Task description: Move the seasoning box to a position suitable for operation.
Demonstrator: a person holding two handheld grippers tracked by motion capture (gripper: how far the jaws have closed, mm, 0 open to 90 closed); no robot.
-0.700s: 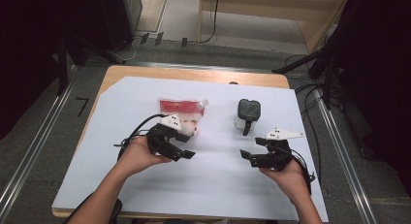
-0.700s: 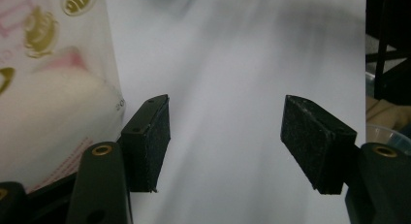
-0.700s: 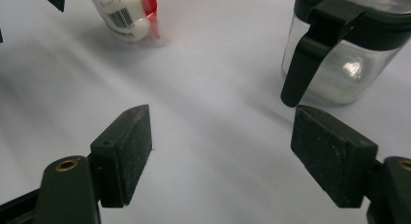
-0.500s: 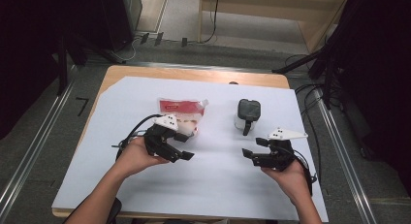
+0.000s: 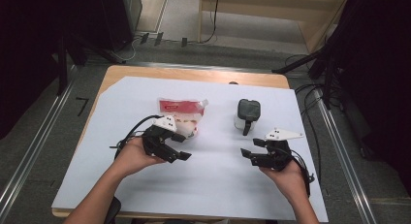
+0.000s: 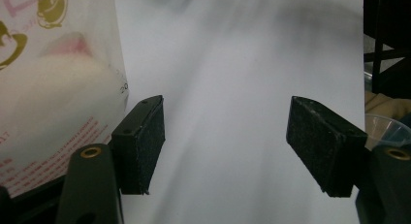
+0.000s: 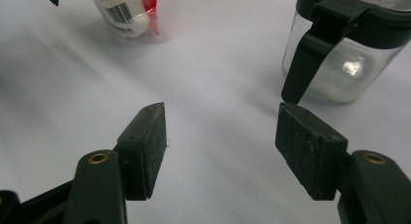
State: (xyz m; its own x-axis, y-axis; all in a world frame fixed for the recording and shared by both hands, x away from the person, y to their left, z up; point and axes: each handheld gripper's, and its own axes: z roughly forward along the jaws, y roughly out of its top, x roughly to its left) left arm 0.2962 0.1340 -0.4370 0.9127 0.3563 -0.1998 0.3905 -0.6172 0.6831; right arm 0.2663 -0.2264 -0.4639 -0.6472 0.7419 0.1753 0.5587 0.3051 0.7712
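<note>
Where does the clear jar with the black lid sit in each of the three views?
High view: jar right of centre, ahead of the right gripper.
Left gripper view: jar not in this picture.
Right gripper view: jar at upper right.
Shared landmark: the red-and-white bag, at the left in the left gripper view.

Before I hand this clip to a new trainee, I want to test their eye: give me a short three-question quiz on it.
1. True or false: the left gripper is shut on the snack bag.
2. Which gripper is nearer the glass jar with the black lid: A left, B right?
3. Fill in: both grippers hover over a ___ sheet covering the table.

Key: 1 false, its jaws are open and empty, the bag lies beside them. 2 B. 3 white.
</note>
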